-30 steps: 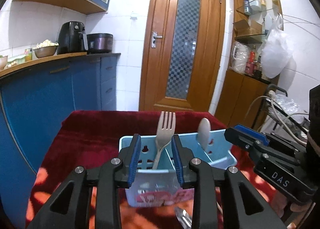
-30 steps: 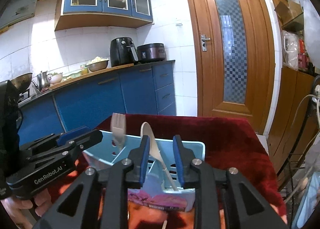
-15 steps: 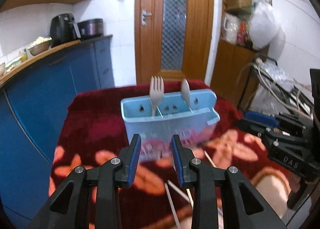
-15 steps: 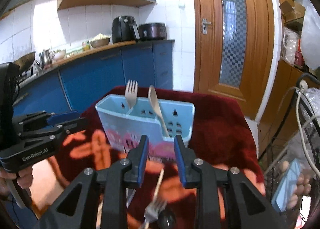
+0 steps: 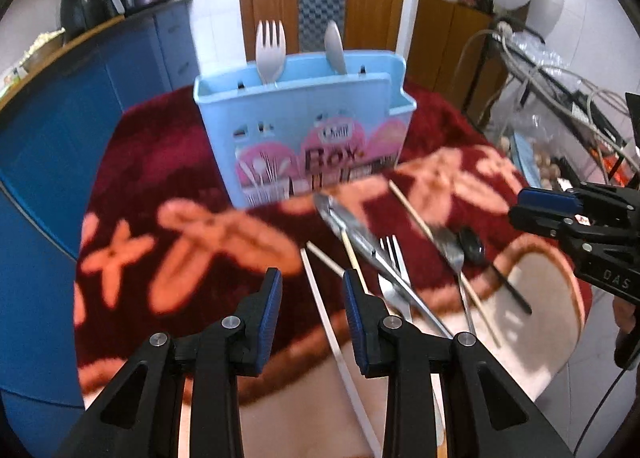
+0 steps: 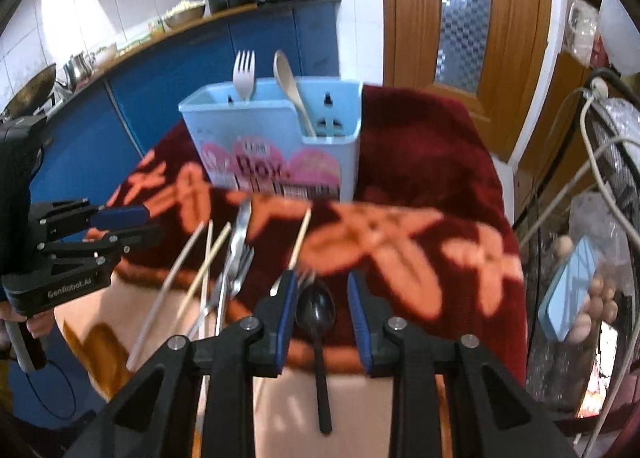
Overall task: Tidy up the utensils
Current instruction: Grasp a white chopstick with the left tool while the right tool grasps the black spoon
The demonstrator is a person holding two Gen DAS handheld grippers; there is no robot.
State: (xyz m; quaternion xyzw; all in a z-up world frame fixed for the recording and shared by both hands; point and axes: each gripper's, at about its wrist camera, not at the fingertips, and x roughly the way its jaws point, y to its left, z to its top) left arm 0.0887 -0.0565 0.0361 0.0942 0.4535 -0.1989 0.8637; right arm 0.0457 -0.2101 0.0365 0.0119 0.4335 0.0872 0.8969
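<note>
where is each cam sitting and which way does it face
Left wrist: on the left gripper, facing the blue utensil box and the loose cutlery on the red cloth; right gripper at right.
Right wrist: on the right gripper, above the black spoon; left gripper at left.
Shared: box, fork, door.

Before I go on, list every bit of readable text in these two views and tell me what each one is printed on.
"Box" on the front of the blue utensil holder, in both views.
"DAS" on the right gripper body, seen in the left wrist view.
"GenRobot.AI" on the left gripper body, seen in the right wrist view.
A small white logo above "Box" on the holder is too blurred to read.
The fine print beneath "Box" is unreadable too.
</note>
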